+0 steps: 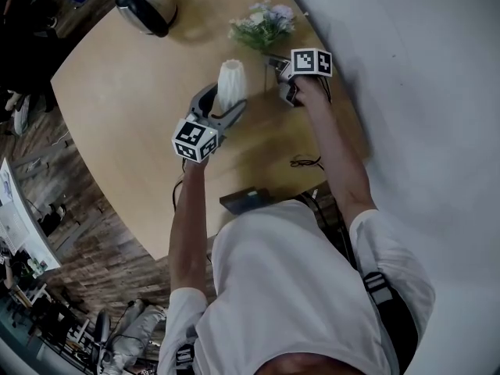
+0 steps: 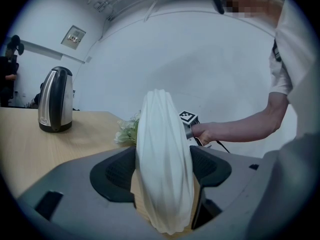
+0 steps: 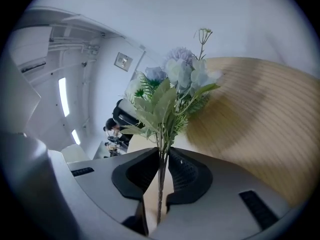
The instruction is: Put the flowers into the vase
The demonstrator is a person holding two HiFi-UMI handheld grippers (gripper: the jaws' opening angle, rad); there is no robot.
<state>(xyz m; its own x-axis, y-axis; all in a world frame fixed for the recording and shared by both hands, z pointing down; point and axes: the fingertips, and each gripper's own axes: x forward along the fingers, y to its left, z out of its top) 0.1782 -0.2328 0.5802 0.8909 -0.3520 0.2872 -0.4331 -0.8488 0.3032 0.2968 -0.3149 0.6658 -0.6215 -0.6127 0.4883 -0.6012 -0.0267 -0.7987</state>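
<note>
L tool (image 2: 164,170): clamped on white vase (image 2: 162,134), upright betw. jaws. R tool (image 3: 161,173): nipped tight on stems of flowers (image 3: 175,79), blooms out ahead; wooden surface (image 3: 260,119) beyond.

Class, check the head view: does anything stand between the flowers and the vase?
Nothing visible. Only bare table lies between the flowers and the vase; the kettle stands well off to the side.

We count one tall white ribbed vase (image 1: 231,84), one bunch of pale blue-and-white flowers (image 1: 264,23), one steel-and-black kettle (image 1: 146,6), one pale wooden desk (image 1: 117,100), and two claws: left claw (image 2: 162,171), right claw (image 3: 161,173).
</note>
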